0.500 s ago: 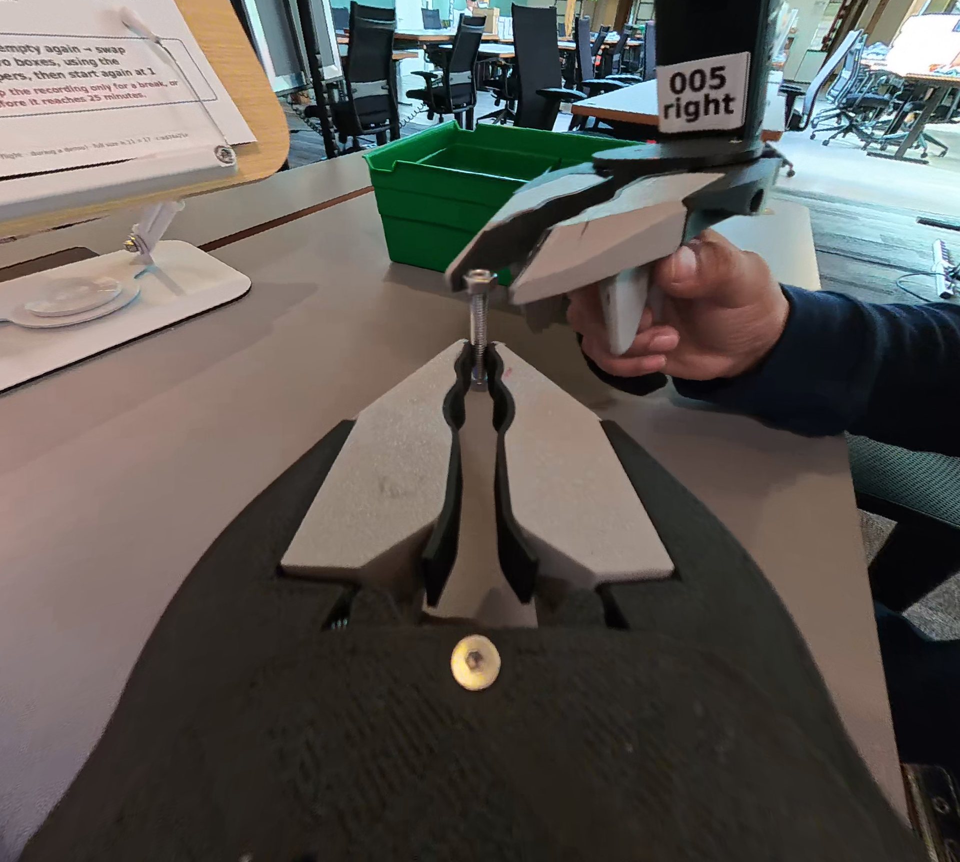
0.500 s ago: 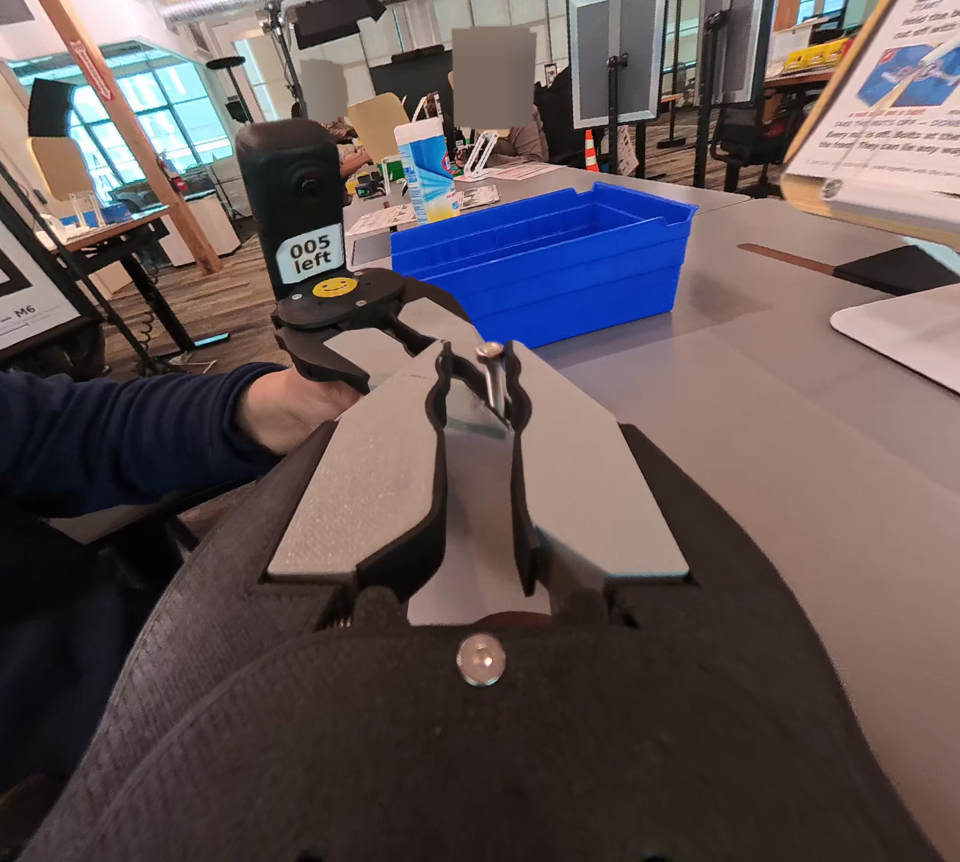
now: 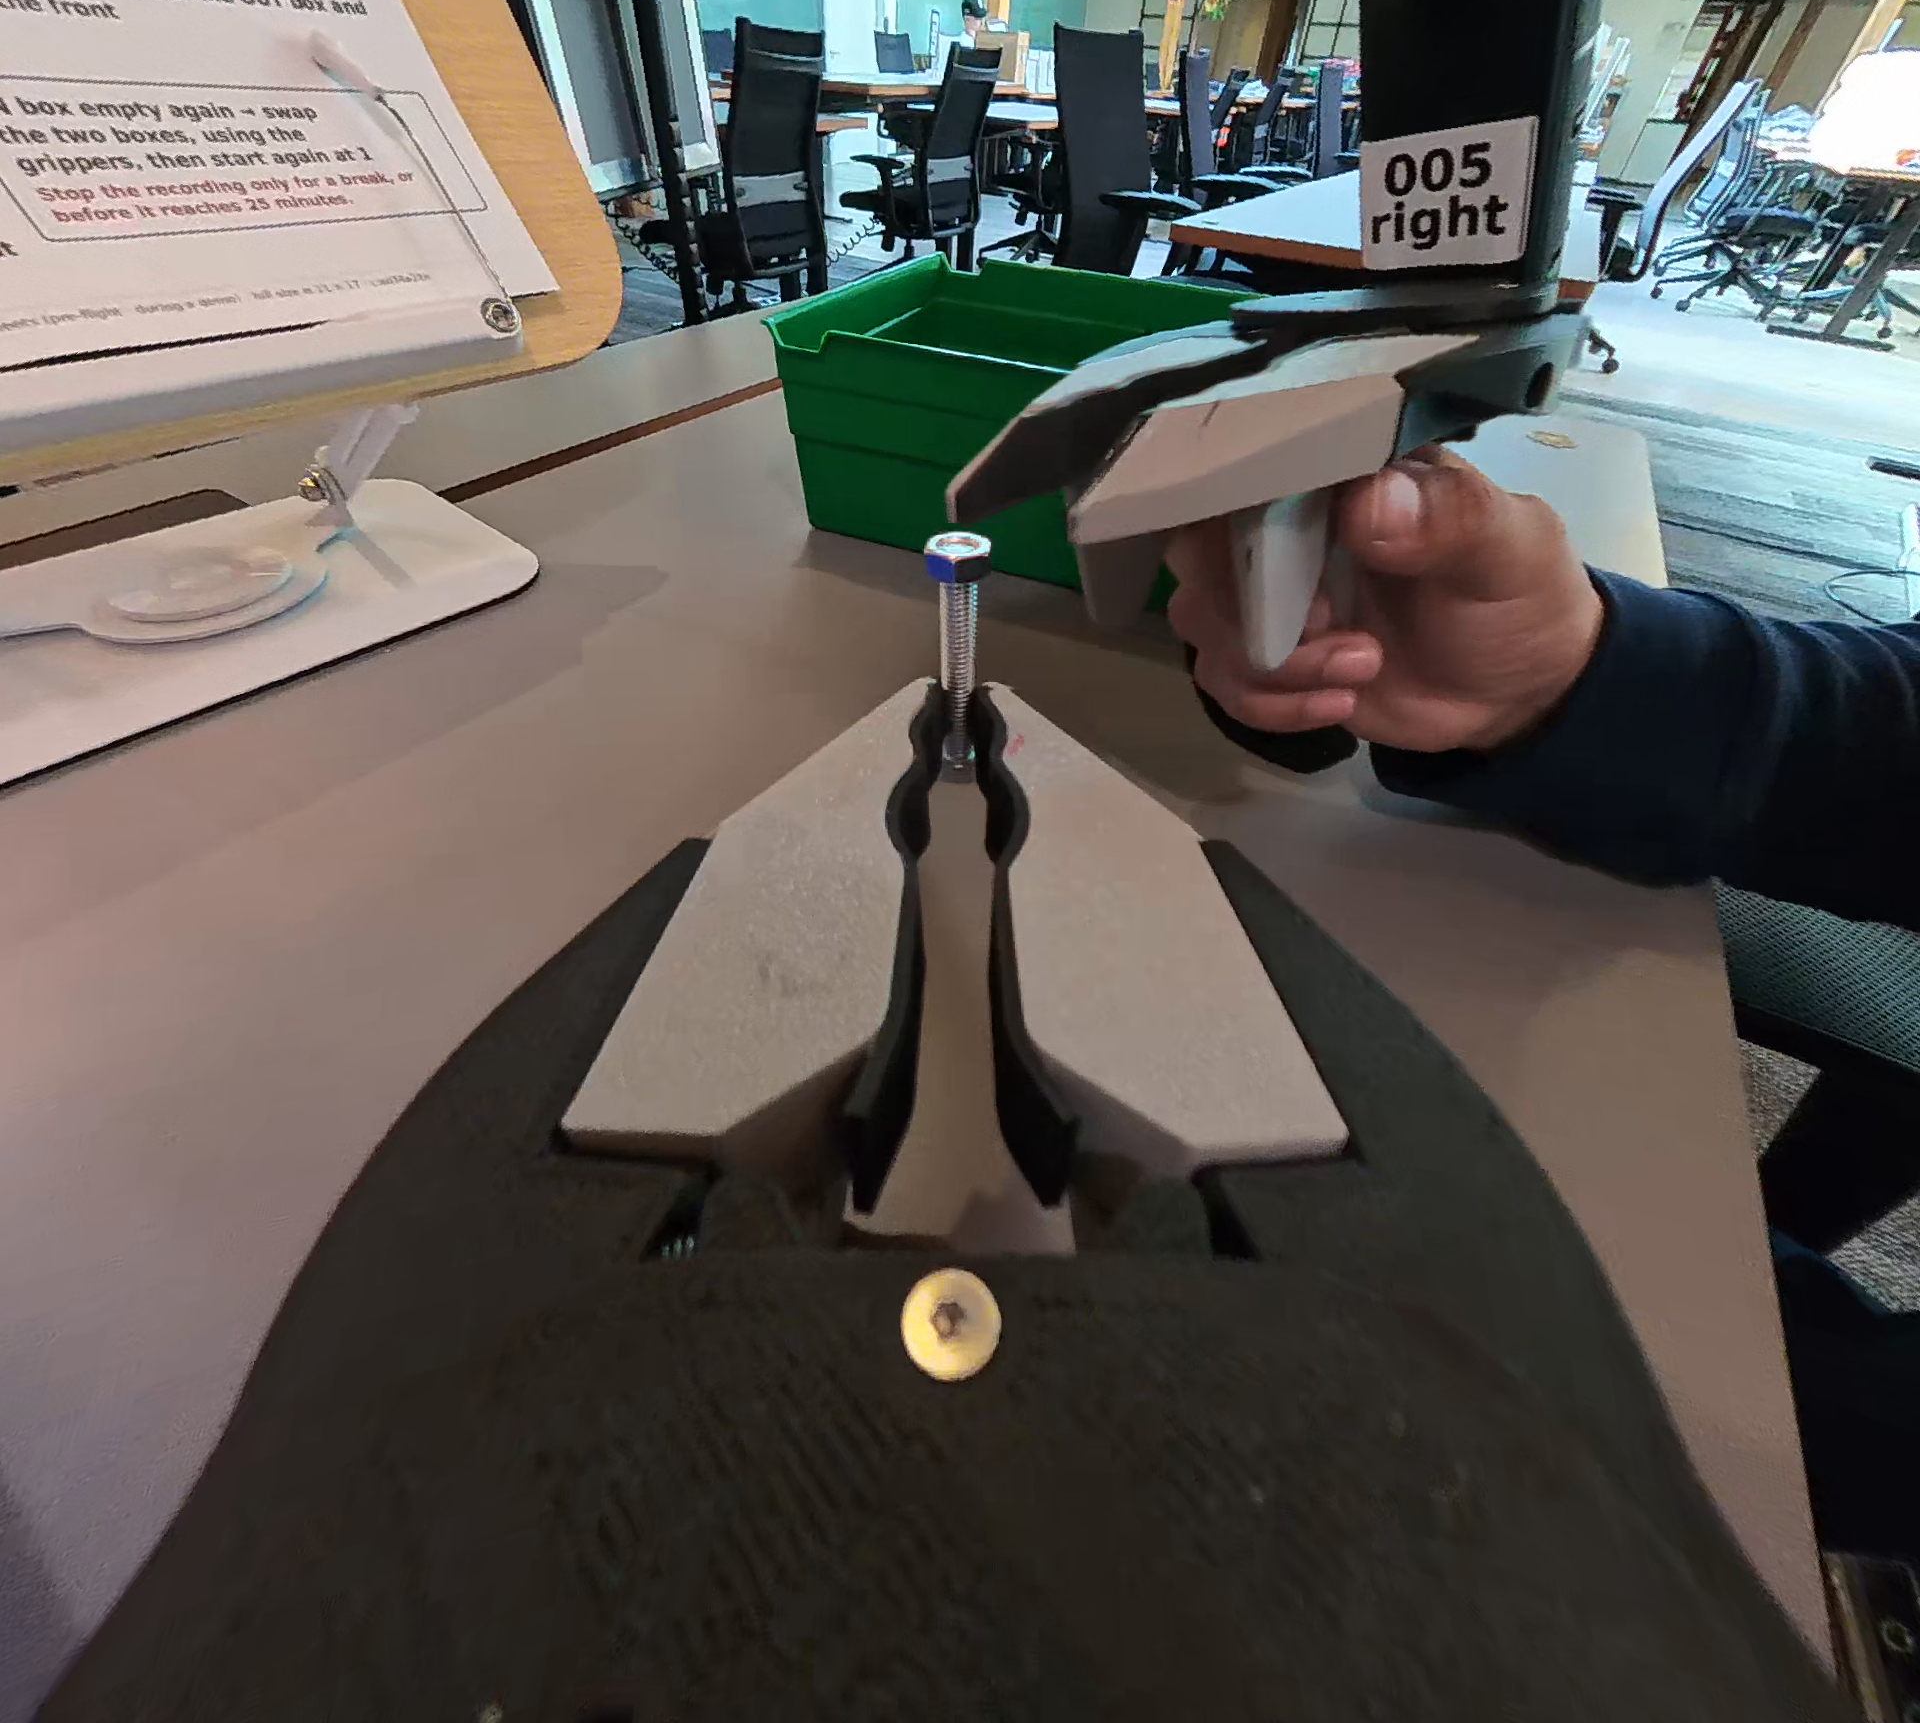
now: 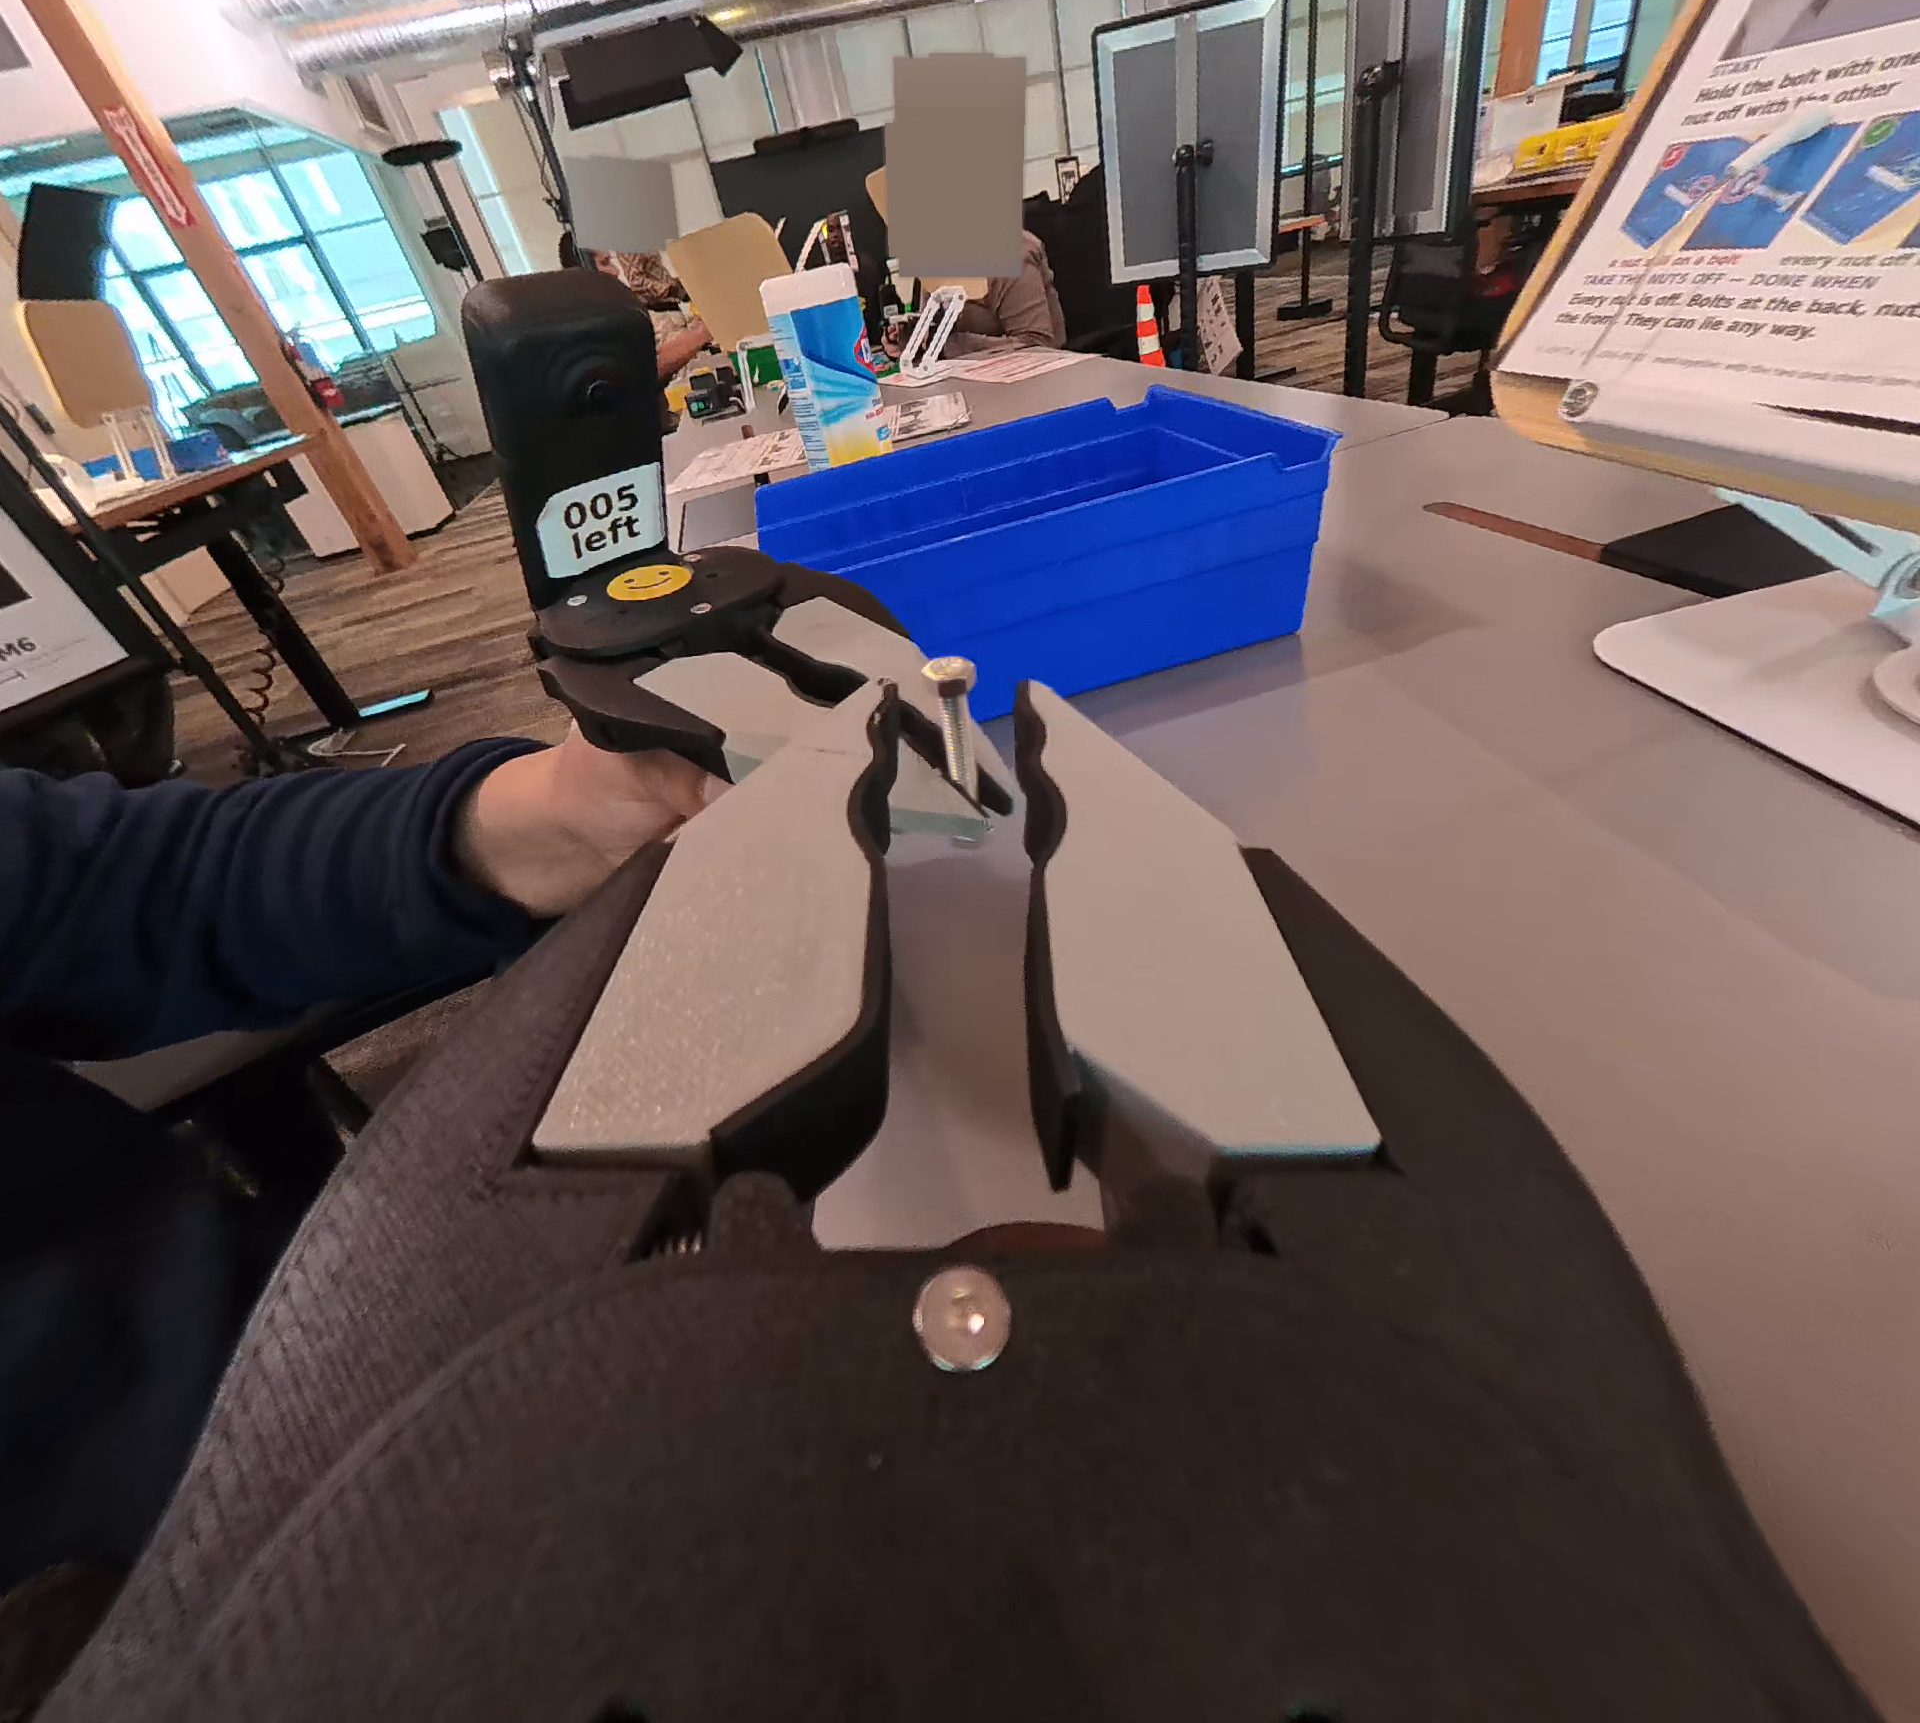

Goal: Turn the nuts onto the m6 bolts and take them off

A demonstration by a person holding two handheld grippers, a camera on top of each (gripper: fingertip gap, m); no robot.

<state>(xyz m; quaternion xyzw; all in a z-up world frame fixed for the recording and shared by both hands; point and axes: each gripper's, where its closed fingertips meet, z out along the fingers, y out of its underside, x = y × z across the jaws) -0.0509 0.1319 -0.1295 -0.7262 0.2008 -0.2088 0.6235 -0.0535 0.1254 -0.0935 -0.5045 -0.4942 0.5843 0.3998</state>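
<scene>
— So where have they got to with this one?

— Partway, I'd say. The left gripper (image 3: 957, 717) has its jaws pinched on the lower shank of the bolt (image 3: 957, 634) and holds it upright over the grey table (image 3: 436, 842). The nut (image 3: 957, 556) sits at the very top of the thread, level with the end. Whether it's just been started or is about to come off, I can't tell from here.

— And the other hand?

— The right gripper (image 4: 951, 743) has its jaws spread with nothing between them. It hangs just beside and a bit above the nut, not touching it.

— So the turning isn't done.

— That's my guess. Either the nut still has to run down the thread, or it needs a last twist or two to come free. Both bins look empty from where I stand, the green bin (image 3: 914, 385) behind the bolt and the blue bin (image 4: 1049, 561) on the other side, though I can't see all of either floor.

— What's the hardware like?

— Bright silver. The bolt is long, slim and threaded along all the shank I can see; its head is hidden below the jaws. The nut's a plain hex.
</scene>
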